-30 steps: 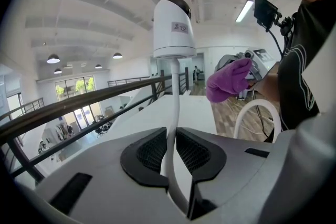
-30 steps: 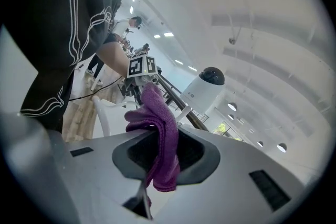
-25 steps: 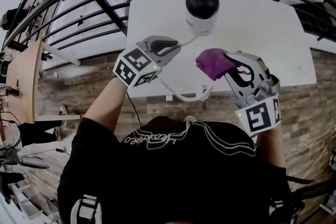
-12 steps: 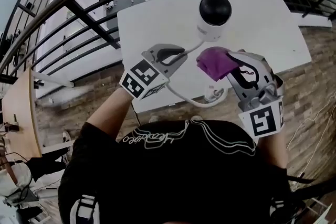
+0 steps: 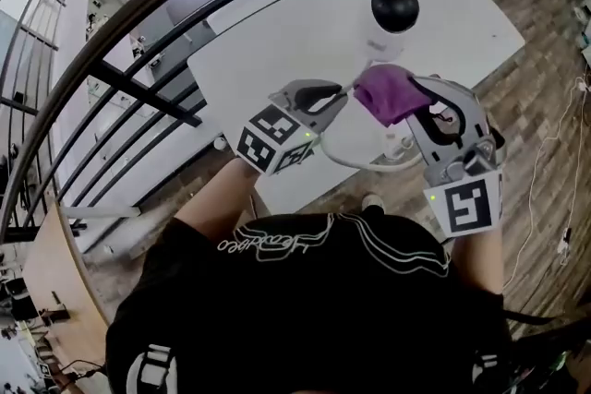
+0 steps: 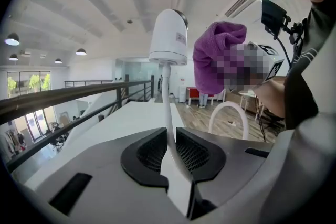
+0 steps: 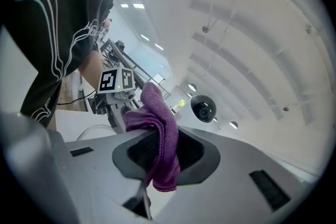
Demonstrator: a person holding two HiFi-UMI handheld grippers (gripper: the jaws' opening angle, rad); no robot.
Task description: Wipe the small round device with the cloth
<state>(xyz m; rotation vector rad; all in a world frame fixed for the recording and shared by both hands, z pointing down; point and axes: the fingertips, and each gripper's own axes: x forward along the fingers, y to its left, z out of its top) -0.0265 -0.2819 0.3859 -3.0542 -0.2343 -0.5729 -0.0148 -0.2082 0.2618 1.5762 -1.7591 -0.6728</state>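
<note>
Left gripper (image 6: 170, 139) is closed to a narrow gap on the white cable (image 6: 167, 94), and its pads press the cable from both sides. The cable runs up to the base of the small round device (image 6: 169, 36). Right gripper (image 7: 161, 141) is closed on the purple cloth (image 7: 157, 110), and a folded bunch of cloth stands out beyond the jaw tips. In the head view, the device (image 5: 391, 12), a white body with a black dome, is over the white worktop (image 5: 277, 41). Contact between its base and the worktop cannot be confirmed. The cloth (image 5: 388, 92) is just below the device. The left gripper view shows a gap between cloth (image 6: 215, 55) and device body. The left gripper (image 5: 332, 94) is below and left of the device, just beside the cloth. A slack loop of cable (image 5: 362, 164) hangs below the device, between the two grippers.
</note>
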